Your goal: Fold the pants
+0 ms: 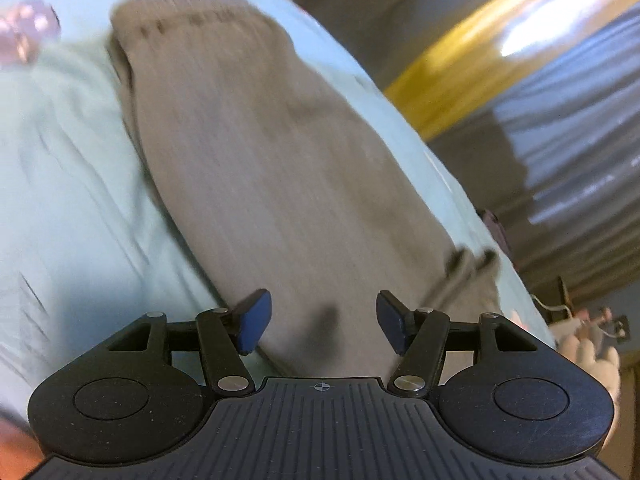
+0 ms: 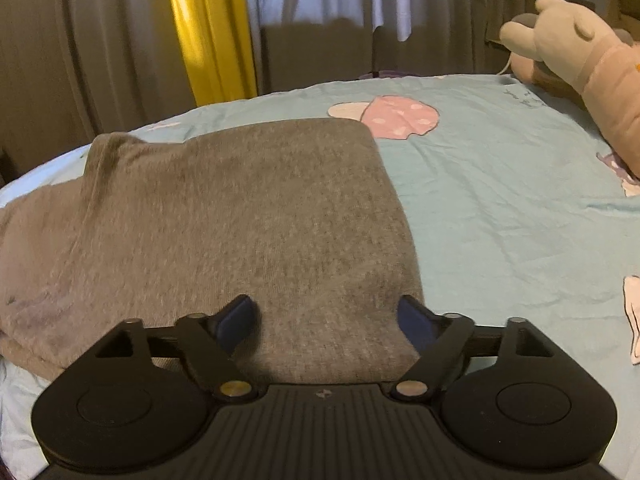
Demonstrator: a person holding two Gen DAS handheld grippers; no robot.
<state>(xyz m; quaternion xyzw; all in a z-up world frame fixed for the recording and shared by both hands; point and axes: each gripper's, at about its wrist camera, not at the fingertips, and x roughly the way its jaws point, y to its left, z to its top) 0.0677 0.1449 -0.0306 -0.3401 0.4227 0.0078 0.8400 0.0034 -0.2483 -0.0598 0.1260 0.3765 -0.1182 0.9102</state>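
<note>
two grippers agape over grey pants (image 2: 224, 216), blue sheet (image 2: 500, 184)

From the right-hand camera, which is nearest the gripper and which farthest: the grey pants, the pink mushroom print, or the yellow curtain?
1. Grey pants: directly under the open jaws.
2. Pink mushroom print: on the sheet just past the pants, slightly right.
3. Yellow curtain: beyond the bed, upper left.

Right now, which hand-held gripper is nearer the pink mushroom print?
Likely right. The right hand-held gripper is open over the pants near the mushroom print; the left is open at the far end.
</note>
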